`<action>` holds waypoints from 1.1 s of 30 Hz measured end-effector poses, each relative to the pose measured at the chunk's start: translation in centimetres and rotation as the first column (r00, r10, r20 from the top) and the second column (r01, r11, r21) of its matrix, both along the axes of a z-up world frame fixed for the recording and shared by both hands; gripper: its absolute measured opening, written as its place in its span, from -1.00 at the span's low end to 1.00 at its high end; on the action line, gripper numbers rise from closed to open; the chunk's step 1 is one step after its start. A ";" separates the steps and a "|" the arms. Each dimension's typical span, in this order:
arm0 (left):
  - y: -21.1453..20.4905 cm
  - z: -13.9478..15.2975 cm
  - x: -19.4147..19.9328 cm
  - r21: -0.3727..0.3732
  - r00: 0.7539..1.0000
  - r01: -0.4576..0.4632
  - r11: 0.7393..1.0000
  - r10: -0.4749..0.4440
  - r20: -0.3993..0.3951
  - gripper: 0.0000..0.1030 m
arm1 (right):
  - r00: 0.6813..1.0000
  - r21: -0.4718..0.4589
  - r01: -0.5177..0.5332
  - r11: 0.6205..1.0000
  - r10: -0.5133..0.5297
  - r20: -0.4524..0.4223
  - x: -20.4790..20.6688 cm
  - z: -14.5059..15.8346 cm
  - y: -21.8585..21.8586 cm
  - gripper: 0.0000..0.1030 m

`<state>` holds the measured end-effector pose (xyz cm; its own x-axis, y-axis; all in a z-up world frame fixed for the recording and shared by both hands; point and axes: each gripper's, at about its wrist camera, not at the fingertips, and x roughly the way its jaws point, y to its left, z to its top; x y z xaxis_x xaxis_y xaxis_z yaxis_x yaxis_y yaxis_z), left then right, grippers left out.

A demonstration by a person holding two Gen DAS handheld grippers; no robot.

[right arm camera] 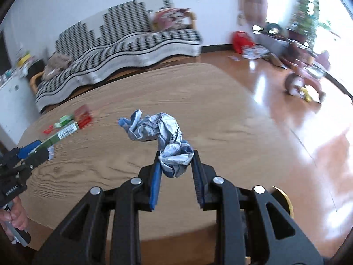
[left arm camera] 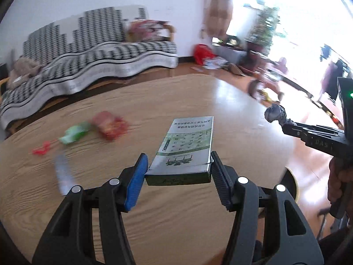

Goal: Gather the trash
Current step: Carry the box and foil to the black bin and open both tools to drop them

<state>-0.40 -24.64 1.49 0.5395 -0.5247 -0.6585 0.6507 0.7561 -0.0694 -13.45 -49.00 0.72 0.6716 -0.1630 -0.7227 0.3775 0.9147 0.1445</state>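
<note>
Left gripper clamps box, right gripper clamps crumpled paper

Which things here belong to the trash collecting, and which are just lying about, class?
Job: left gripper holding the box; right gripper holding crumpled paper; red wrapper; green wrapper.

Lying about: sofa; tricycle; plant.

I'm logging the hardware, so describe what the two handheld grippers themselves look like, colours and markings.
Both match: black plastic linkage arms with round silver pivot pins. On the left gripper and the right gripper, one finger carries a blue pad and the other a black ribbed pad. The right gripper's body shows a green indicator light in the left view; the left gripper's body bears small white lettering, too blurred to read. No cables or sleeves show.
</note>
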 end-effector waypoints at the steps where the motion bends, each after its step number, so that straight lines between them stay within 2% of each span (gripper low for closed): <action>1: -1.8 -0.2 -0.8 -0.004 1.000 0.031 1.000 -0.031 -0.005 0.09 | 1.000 -0.001 0.022 1.000 -0.022 -0.003 -1.3 -0.1 -1.1 -0.48; 8: -12.2 -2.1 -7.0 -0.013 0.973 0.227 0.974 -0.227 -0.041 0.09 | 0.981 0.020 0.193 0.981 -0.193 -0.025 -10.1 -1.5 -8.6 -0.48; 15: -19.2 -5.3 -12.3 0.008 0.925 0.371 0.929 -0.369 -0.087 0.09 | 0.939 0.077 0.331 0.941 -0.320 -0.123 -16.2 -4.8 -14.4 -0.48; 19: -21.5 -7.4 -14.2 0.030 0.901 0.422 0.906 -0.416 -0.120 0.09 | 0.922 0.108 0.358 0.927 -0.334 -0.194 -17.2 -6.7 -15.9 -0.48; 22: -22.7 -8.6 -14.7 0.043 0.893 0.437 0.898 -0.428 -0.142 0.09 | 0.916 0.121 0.369 0.921 -0.338 -0.216 -17.3 -7.3 -16.4 -0.48; 33: -24.3 -9.8 -14.4 0.048 0.889 0.439 0.897 -0.426 -0.168 0.09 | 0.916 0.128 0.361 0.924 -0.327 -0.231 -17.5 -7.6 -17.1 -0.48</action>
<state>-14.85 -48.96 -8.32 0.1637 -0.6240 -0.7641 0.9014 0.4093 -0.1411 -30.96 -66.06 -6.86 0.4324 -0.2249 -0.8732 0.7013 0.6926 0.1689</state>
